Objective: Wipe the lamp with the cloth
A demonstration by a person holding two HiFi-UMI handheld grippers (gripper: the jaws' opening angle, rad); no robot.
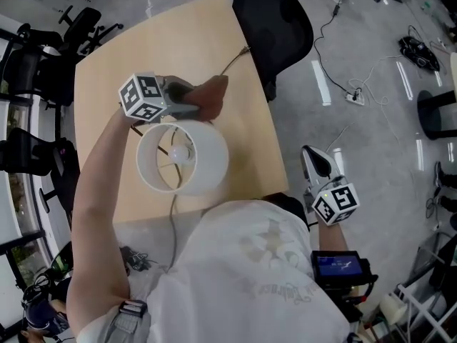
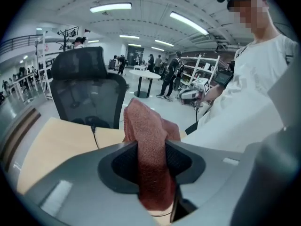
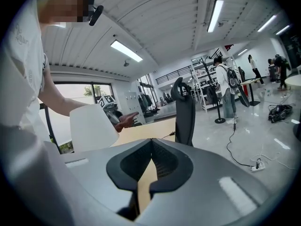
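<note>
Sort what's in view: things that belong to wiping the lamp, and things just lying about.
For the job: lamp; cloth; left gripper, shut on the cloth.

Lying about: office chair; power strip on the floor; right gripper, shut and empty, off to the side.

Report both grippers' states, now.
Left gripper: shut on the reddish-brown cloth, by the white lampshade.
Right gripper: shut, nothing between its jaws.
</note>
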